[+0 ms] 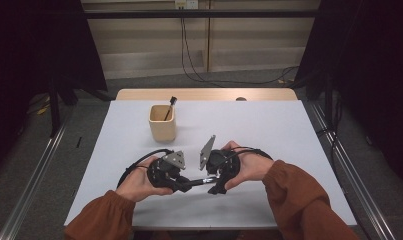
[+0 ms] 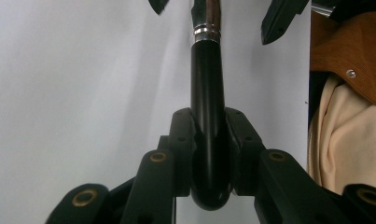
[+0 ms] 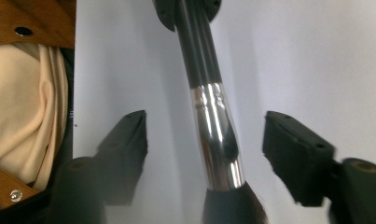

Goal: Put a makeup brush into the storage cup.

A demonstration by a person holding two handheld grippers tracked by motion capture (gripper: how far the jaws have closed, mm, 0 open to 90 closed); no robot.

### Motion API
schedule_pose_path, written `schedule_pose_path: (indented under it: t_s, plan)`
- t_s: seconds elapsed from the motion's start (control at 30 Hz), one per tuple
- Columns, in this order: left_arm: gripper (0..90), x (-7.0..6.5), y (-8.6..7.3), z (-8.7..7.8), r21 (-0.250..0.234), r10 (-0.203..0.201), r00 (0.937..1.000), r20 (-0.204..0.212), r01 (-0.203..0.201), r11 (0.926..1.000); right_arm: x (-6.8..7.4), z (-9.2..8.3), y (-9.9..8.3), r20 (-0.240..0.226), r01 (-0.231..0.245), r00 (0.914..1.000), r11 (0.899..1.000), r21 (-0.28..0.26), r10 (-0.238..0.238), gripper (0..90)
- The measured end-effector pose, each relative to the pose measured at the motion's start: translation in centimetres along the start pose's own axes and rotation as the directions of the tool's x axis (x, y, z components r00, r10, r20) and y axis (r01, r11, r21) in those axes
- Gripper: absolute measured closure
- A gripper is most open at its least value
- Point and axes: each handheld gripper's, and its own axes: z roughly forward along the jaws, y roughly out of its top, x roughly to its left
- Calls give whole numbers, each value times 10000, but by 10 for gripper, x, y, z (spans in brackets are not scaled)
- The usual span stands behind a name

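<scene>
Left gripper [image 2: 209,154] is clenched on the black handle of a makeup brush [image 2: 207,116], jaws pressed tight to both sides w/ the handle's rounded butt end poking out just behind them. Right gripper [image 3: 204,144] is released, jaws spread wide, approx. level w/ the brush's shiny metal ferrule, which runs between them w/o touching either; dark bristles sit at the base of that gripper, close to its camera. In the high view the two grippers, left [image 1: 181,184] and right [image 1: 216,186], face each other nose to nose, brush [image 1: 201,181] bridging them roughly level above the table [image 1: 269,130]. Count: 2 grippers, 2 hands, 2 brushes, 1 cup. Left hand [image 1: 139,182] and right hand [image 1: 249,167] each wrap a gripper body, rust-orange sleeves behind. Cream square cup [image 1: 162,122] stands beyond the left gripper, well apart from it, w/ the 2nd brush [image 1: 170,107] leaning inside, dark tip up. Table is white w/ a wood strip along the far edge.
</scene>
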Motion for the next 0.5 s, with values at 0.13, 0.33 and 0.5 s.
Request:
schedule_pose_path:
  t_s: [0.13,0.33,0.5]
  plan:
    - [749,1,-2,-4,-32,-71,10000,5,71,10000,-3,-4,-3,293,-273,9992,9990,-352,284,163]
    - [749,3,-10,-8,-289,-175,9996,-221,168,9994,-6,-9,-11,367,-760,9963,9954,-585,783,122]
    - [749,3,-19,-13,-562,-346,9987,-377,325,9979,-10,-13,-18,401,-1073,9930,9907,-843,1109,84]
